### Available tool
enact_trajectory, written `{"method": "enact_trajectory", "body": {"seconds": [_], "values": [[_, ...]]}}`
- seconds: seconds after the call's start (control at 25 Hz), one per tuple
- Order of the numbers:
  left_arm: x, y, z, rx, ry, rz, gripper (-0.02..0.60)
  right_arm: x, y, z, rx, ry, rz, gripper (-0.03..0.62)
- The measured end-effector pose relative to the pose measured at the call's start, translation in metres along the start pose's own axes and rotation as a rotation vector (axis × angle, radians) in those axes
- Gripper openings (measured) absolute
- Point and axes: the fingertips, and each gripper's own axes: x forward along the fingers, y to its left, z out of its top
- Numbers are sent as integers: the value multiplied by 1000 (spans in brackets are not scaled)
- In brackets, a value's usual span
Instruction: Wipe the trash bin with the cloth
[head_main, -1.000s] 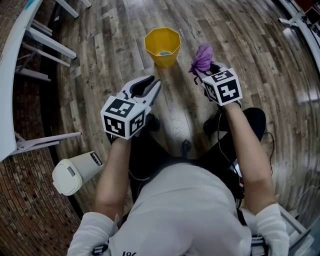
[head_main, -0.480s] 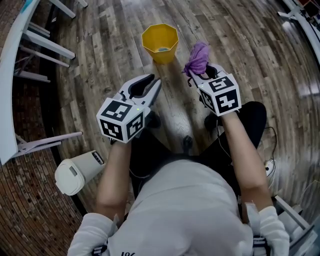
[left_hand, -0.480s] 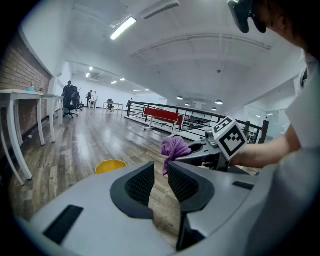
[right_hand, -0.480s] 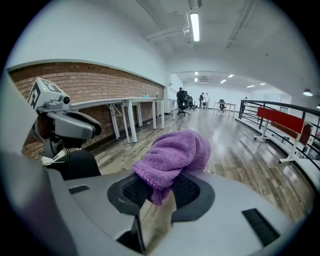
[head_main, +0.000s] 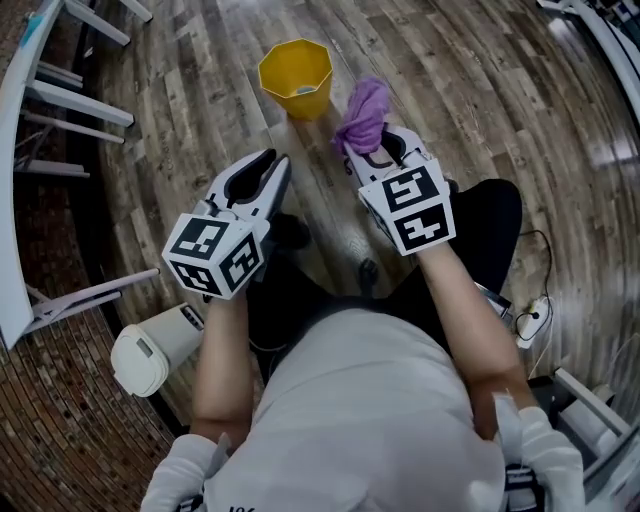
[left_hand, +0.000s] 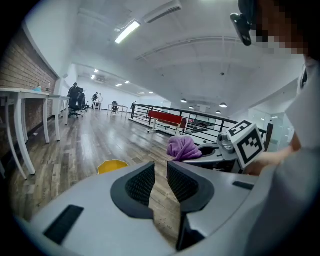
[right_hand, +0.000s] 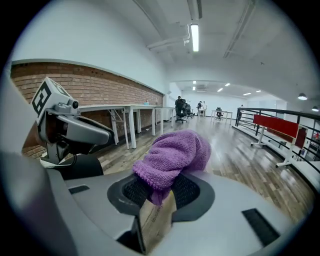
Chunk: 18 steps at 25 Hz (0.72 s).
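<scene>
You had the purple cloth (head_main: 362, 105) clamped in your right gripper (head_main: 374, 152). Its jaws were pressed onto a fold of the fabric, and the rest was bunched up above and past the fingertips. Your left gripper (head_main: 268, 162) held nothing; its jaws stood a narrow gap apart, with only the wooden floor (head_main: 180, 130) showing between them.

In the head view, the yellow trash bin (head_main: 295, 75) stood upright on the floor at about 12 o'clock from you. It was beyond both grippers and touched neither. From the cloth it lay at roughly 10 o'clock, near but apart. Something small and pale sat in its bottom, too small to identify.

Your left gripper was at about 8 o'clock from the right one. A white container (head_main: 150, 345) sat on the floor at 8 o'clock from you, and a white counter (head_main: 12, 200) ran along the 9 o'clock edge.
</scene>
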Motion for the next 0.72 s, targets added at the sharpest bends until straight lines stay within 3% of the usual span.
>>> {"method": "enact_trajectory", "body": {"seconds": [0.24, 0.72], "values": [[-11, -7, -2, -4, -15, 14, 81, -11, 29, -8, -11, -17, 0, 109], [-11, -32, -15, 12, 6, -14, 80, -34, 43, -9, -31, -41, -4, 107]]}}
